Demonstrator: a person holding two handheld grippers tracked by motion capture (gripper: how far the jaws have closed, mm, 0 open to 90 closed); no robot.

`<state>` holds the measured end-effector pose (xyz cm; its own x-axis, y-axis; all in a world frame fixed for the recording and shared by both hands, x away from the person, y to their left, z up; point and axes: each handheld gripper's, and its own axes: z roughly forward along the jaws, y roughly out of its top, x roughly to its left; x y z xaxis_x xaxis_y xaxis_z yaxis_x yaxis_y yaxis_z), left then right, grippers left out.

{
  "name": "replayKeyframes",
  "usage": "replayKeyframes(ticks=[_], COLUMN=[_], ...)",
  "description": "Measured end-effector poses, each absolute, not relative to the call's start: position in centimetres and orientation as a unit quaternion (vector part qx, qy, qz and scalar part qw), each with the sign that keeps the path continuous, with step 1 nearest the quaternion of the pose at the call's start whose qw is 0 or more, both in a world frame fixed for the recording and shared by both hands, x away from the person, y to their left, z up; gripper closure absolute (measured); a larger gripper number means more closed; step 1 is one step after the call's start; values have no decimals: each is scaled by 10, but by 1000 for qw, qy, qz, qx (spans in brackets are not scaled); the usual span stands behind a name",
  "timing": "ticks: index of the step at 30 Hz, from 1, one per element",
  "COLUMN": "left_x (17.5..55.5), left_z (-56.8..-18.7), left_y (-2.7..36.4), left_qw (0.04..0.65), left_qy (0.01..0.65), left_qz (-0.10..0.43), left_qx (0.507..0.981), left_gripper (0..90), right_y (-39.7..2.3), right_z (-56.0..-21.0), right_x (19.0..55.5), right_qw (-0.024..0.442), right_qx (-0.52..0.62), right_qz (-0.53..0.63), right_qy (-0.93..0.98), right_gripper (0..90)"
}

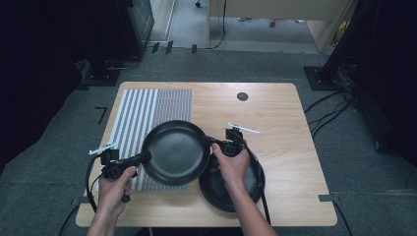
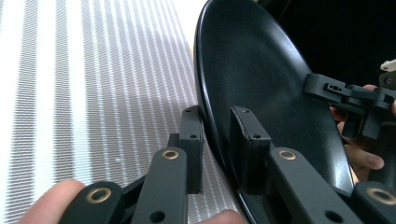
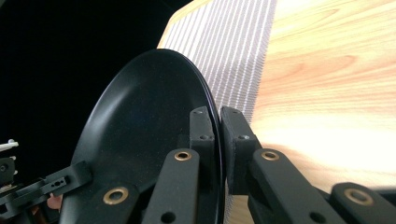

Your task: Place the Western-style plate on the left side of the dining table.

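Note:
A black plate (image 1: 176, 152) hangs over the striped mat (image 1: 142, 105) and the wooden table (image 1: 280, 123), held at opposite rims by both grippers. My left gripper (image 1: 143, 158) is shut on its left rim; in the left gripper view my jaws (image 2: 219, 149) straddle the plate (image 2: 261, 79) edge. My right gripper (image 1: 207, 141) is shut on the right rim, and in the right gripper view my gripper (image 3: 218, 140) pinches the thin edge of the plate (image 3: 140, 126). A second black plate (image 1: 220, 195) lies on the table under the right hand.
A small round black disc (image 1: 242, 96) sits in the tabletop at the back. Bare wood lies to the right and behind. Black cables (image 1: 259, 172) trail from the grippers across the lower plate. Dark stands and floor cables surround the table.

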<state>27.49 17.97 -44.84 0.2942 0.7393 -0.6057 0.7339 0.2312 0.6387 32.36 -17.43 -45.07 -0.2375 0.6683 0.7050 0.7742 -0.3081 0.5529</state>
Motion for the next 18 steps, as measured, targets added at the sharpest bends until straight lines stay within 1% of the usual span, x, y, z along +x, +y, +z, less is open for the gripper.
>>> replayKeyframes(ticks=[10,18], left_x=[281,286], left_z=[-458,-467], left_y=[205,223], left_qw=[507,504], left_qy=[621,640], left_qz=[15,19], left_qx=[597,579], left_gripper=[763,763], right_y=[-142,-120], right_z=[-455,-463], right_x=[350,372], right_qw=[54,70], right_qx=[-603,-594], right_qz=[-513,-503], right_qy=[-609,-623], right_gripper=[843,842])
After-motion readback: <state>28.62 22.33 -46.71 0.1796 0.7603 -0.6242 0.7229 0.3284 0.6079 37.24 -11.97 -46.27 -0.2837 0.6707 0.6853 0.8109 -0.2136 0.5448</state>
